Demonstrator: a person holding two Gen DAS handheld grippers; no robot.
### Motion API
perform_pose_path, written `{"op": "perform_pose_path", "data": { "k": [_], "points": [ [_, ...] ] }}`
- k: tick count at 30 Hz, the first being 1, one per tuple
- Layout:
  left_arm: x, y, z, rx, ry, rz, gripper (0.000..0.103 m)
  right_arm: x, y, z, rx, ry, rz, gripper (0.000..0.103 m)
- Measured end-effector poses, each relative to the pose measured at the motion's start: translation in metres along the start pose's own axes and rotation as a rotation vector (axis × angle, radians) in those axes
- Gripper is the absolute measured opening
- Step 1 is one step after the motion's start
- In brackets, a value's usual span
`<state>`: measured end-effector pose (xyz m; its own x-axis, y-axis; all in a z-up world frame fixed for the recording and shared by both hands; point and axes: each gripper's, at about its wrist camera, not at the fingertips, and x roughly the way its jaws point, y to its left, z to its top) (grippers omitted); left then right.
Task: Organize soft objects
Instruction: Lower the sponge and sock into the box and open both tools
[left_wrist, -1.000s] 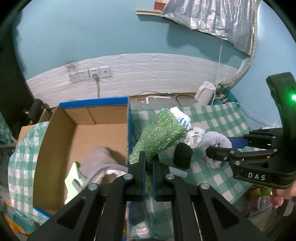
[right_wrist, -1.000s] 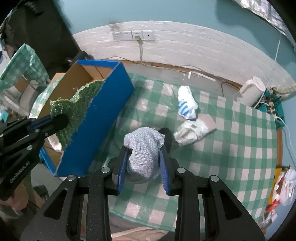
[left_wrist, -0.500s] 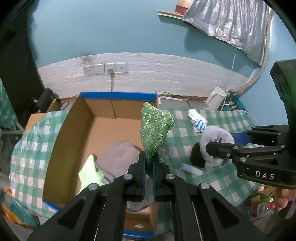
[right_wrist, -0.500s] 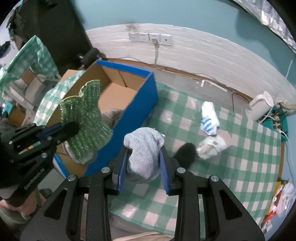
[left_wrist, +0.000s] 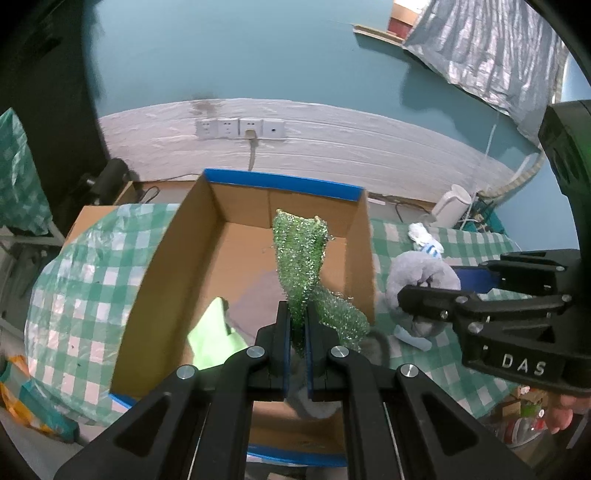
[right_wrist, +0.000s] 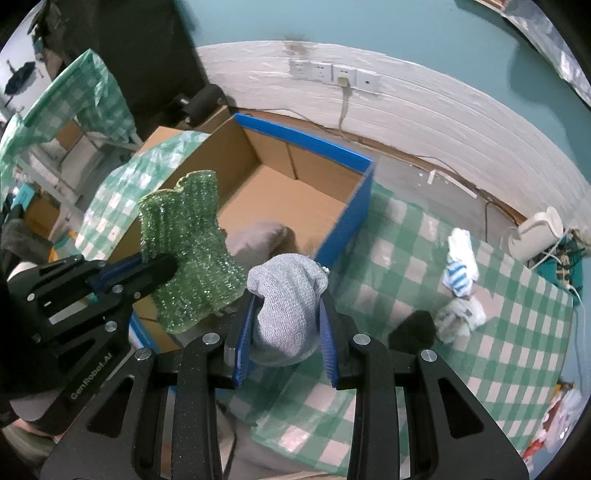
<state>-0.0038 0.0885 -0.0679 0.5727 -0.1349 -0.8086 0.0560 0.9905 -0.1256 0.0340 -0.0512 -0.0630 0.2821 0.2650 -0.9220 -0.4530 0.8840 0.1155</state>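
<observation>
**Two soft items carried to the cardboard box, neither released yet**

Left wrist view: the left gripper (left_wrist: 295, 332) has its two fingers pressed together on a glittery green knitted cloth (left_wrist: 300, 258), which stands up from the grip and hangs over the open brown cardboard box with blue outer walls (left_wrist: 284, 182). Inside the box lie a grey folded garment (left_wrist: 258, 295) and a lime-green cloth (left_wrist: 212, 332). To the right, over the green-and-white checked tablecloth (left_wrist: 436, 362), the right gripper (left_wrist: 424, 291) holds a pale grey knitted bundle (left_wrist: 417, 269).

Judging by this, the step in hand is dropping the green cloth into the box; the next move calls for lowering it and parting the fingers, then bringing the grey bundle across.

Right wrist view: the right gripper (right_wrist: 286, 317) is clamped on the pale grey knitted bundle (right_wrist: 286, 295), held just outside the box's (right_wrist: 332, 147) blue near corner. This view alone shows what remains on the tablecloth (right_wrist: 498, 332): a white-and-blue striped sock (right_wrist: 460, 264), a crumpled white cloth (right_wrist: 460, 317) and a small black soft item (right_wrist: 413, 326). It hides the lime-green cloth, seen only from the left wrist.
</observation>
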Motion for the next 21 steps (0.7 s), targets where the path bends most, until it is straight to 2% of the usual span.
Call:
{"op": "perform_pose_path", "data": {
  "k": [10,17,19,21],
  "points": [
    [0.007,0.034,-0.003,-0.056,0.023,0.06,0.006,0.034,0.034,0.008,-0.053,0.064,0.026,0.031],
    [0.016,0.043,-0.008,-0.043,0.055,0.116,0.008,0.062,0.053,0.004,-0.08,0.112,0.053,0.033],
    [0.019,0.045,-0.01,-0.041,0.067,0.137,0.009,0.064,0.055,0.004,-0.083,0.109,0.046,0.044],
    [0.023,0.047,-0.012,-0.041,0.084,0.147,0.015,0.064,0.054,0.005,-0.08,0.103,0.034,0.054]
  ]
}}
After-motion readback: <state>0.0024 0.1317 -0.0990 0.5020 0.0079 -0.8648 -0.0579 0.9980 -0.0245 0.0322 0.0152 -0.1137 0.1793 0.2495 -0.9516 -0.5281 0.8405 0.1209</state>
